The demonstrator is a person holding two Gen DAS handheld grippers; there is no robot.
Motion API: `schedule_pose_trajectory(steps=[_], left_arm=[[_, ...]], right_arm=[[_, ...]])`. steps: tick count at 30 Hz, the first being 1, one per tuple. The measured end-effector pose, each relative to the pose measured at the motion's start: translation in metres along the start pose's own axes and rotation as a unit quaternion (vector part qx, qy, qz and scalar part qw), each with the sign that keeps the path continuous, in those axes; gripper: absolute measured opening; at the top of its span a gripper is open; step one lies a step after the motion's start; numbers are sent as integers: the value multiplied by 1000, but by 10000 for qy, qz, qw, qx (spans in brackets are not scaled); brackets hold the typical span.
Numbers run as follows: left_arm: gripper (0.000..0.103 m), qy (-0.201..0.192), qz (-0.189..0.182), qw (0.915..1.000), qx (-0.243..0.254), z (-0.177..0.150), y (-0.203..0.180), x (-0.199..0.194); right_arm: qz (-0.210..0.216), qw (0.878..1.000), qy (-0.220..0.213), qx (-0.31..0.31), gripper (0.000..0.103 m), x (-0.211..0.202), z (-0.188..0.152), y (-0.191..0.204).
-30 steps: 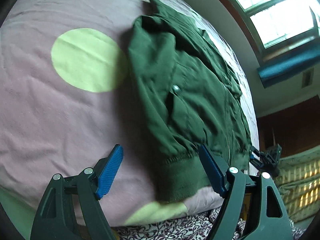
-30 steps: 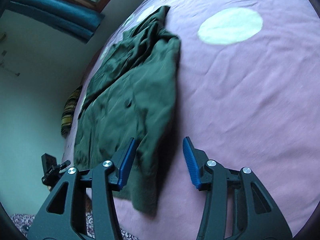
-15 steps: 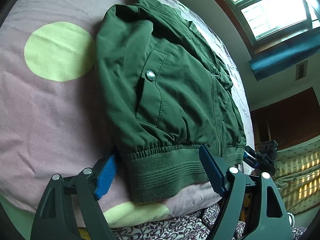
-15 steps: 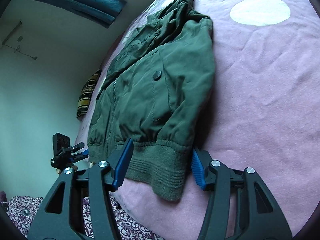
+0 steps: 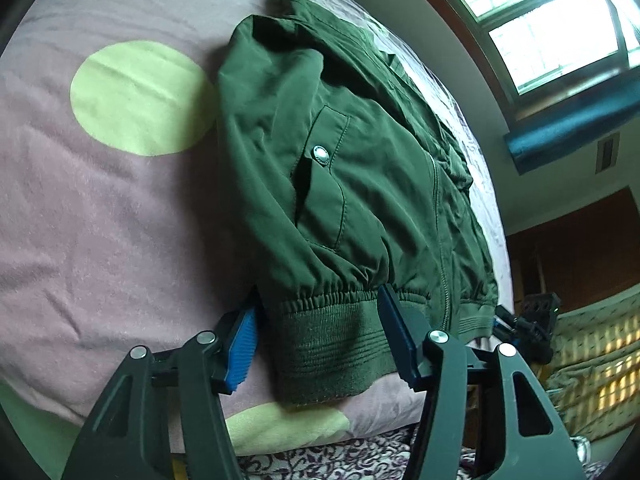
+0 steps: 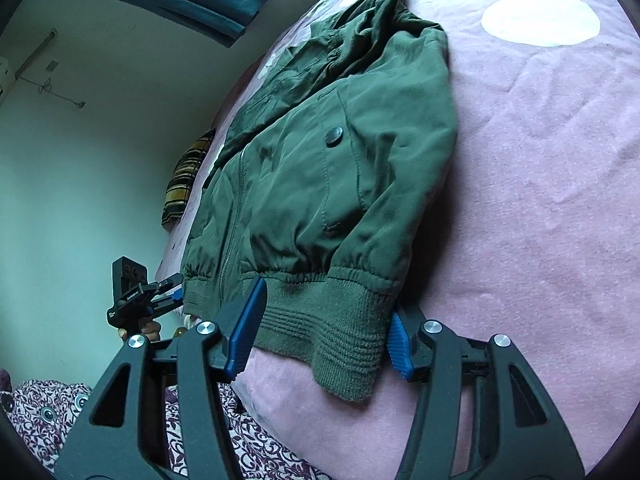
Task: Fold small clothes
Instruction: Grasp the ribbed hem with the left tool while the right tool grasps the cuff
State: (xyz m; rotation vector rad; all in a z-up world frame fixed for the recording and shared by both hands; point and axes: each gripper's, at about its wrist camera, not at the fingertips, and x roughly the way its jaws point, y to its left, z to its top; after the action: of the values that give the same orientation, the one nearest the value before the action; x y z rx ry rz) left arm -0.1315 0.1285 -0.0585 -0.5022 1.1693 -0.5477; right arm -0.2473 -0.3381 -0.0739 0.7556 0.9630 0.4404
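Observation:
A dark green jacket (image 5: 360,184) lies zipped, front up, on a pink bed cover (image 5: 100,240) with pale green dots. Its ribbed hem (image 5: 332,344) faces me. My left gripper (image 5: 316,304) straddles the hem's left corner and its jaws are closing, the blue pads (image 5: 240,344) not pressing the fabric. In the right wrist view the same jacket (image 6: 320,168) shows. My right gripper (image 6: 328,300) straddles the hem's right corner (image 6: 336,344): one pad lies over the rib, the other sits at its outer edge, and the cloth is not pinched.
The bed's near edge drops to a purple-flowered fabric (image 6: 36,408). A striped pillow (image 6: 184,176) lies at the far side. A window (image 5: 552,28) and a blue curtain roll (image 5: 572,136) sit beyond the bed. A hand (image 6: 140,330) holds the other gripper (image 6: 136,292) beside the hem.
Both grippers came in onto the jacket's hem, which now lies between each pair of fingers. The left jaws have narrowed. The right view swung from the bare cover toward the jacket.

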Motion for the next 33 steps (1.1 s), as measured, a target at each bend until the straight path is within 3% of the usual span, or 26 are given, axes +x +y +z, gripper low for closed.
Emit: schedule_pose_trajectory(steps=[2,4,6,7,9,14,18,23,29,33], left_arm=[[57,-33,55,10000,17,0,-2,1],[55,-86,201,9997,49,0,-6,3],[45,-121,457,9987,199,-2,-10,7],[42,-126,538,9981,285,-3,-12,8],[27,-126,630,9968,475,-5,-17,7],[15,-307,660,9956,598,-4,-27,-4],[13,-330,383,9982,324,-2,-18,-16],[13,-181,397,9989,159,-4,-4,-10],[13,-55,34,10000,-58,4,2,-11],[13,-40,-412,9985,-363,12,5,-18]], right_arm=[[-36,10000,14,-80,55,3,-1,4],[-146,9997,22,-178,47,7,-1,8],[-292,9993,99,-213,21,12,-1,7],[-295,9993,93,-213,20,13,-1,6],[-302,9993,90,-219,16,13,-1,8],[-294,9989,90,-347,13,12,-4,19],[-64,9994,155,-311,12,10,-12,24],[38,9993,337,-151,10,14,-22,15],[578,9975,279,308,9,8,-20,1],[1206,9909,74,591,9,-2,-14,-2]])
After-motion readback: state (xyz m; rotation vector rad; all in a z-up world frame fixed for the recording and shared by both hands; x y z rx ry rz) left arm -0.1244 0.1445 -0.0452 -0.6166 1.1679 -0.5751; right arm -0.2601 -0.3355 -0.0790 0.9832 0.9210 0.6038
